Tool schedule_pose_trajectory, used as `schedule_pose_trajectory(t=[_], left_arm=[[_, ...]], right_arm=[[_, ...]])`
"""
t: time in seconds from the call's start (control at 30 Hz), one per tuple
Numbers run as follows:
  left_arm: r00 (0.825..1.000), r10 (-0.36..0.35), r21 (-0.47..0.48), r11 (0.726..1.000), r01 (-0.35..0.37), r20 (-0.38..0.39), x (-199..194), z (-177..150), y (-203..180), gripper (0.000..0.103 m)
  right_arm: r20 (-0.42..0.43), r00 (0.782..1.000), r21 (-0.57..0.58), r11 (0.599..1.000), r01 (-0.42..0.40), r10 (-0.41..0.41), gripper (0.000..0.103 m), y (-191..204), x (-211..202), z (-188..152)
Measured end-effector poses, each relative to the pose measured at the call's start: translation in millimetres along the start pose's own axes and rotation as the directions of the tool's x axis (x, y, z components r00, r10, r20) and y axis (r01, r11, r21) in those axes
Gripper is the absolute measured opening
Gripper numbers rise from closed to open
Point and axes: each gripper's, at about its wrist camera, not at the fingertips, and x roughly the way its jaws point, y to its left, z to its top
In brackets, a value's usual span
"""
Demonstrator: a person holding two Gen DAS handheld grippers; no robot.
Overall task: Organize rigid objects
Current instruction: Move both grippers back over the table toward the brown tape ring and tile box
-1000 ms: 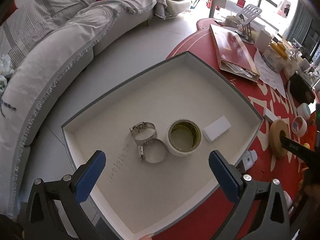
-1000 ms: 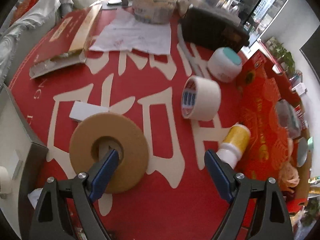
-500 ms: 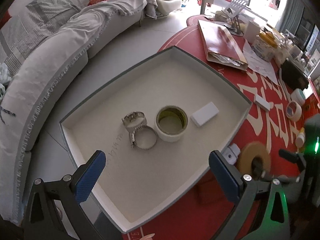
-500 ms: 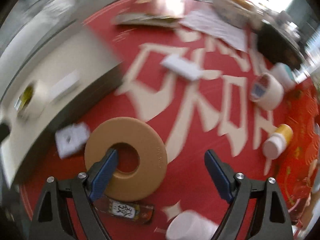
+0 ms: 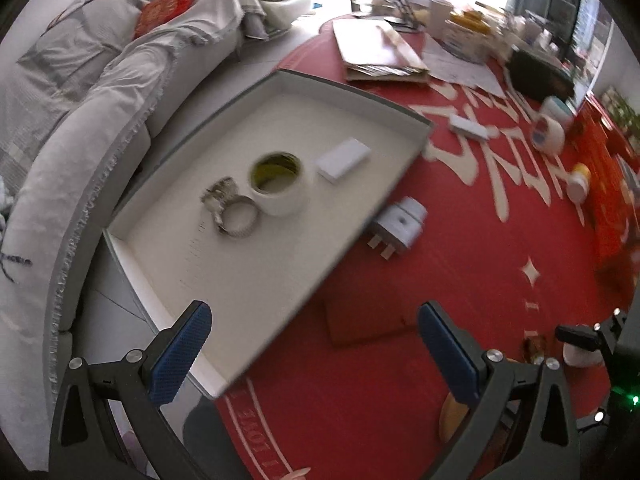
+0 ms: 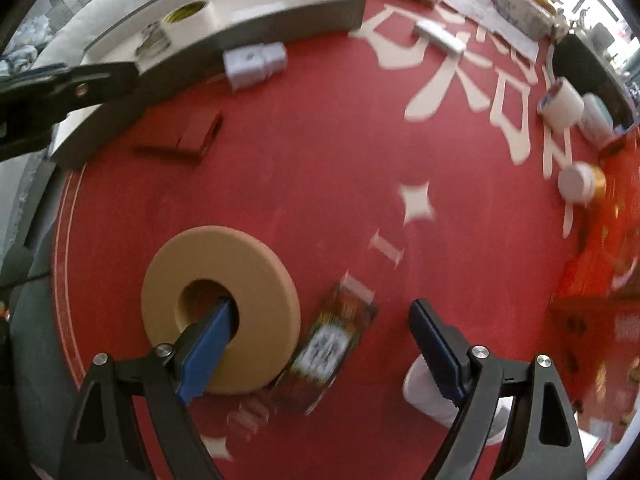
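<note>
A grey tray (image 5: 416, 152) with a white floor lies on the red table; it also shows in the right wrist view (image 6: 304, 12). In it are a tape roll (image 5: 278, 188), metal rings (image 5: 230, 210) and a white block (image 5: 343, 159). My left gripper (image 5: 312, 354) is open and empty above the tray's near corner. My right gripper (image 6: 320, 344) is open; its left finger (image 6: 208, 340) sits through the hole of a tan foam ring (image 6: 222, 308), which hangs on it above the table. A white plug adapter (image 5: 398, 226) lies beside the tray.
A small printed packet (image 6: 332, 340) and a white cup (image 6: 436, 392) lie near my right gripper. A red box (image 6: 188, 136), white tape roll (image 6: 562, 102), yellow-capped bottle (image 6: 580, 182), white bar (image 6: 440, 36) and papers sit on the table. A grey sofa (image 5: 80, 112) is left.
My right gripper swung back and right across the table with the tan ring still hooked on its left finger. My left gripper shifted right, off the tray's middle toward its near corner.
</note>
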Motion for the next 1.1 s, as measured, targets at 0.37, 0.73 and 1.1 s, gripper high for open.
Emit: schedule_pose_trajectory(t=[0.37, 0.73, 1.1], left_arm=[[0.993, 0.048, -0.091, 0.994, -0.058, -0.104, 30.0, 2.6, -37.3, 0.103], [0.981, 0.066, -0.213, 0.971, -0.105, -0.181, 59.3, 0.2, -25.4, 0.103], [0.983, -0.042, -0.208, 0.978, 0.004, -0.179, 57.7, 3.8, -25.9, 0.076]], right_arm=[[0.125, 0.983, 0.209, 0.972, 0.106, -0.135, 0.089, -33.8, -38.6, -27.3], [0.179, 0.973, 0.260, 0.961, 0.098, -0.147, 0.089, -45.0, -58.9, -42.5], [0.205, 0.968, 0.297, 0.952, 0.076, -0.141, 0.088, -49.8, -65.8, -46.7]])
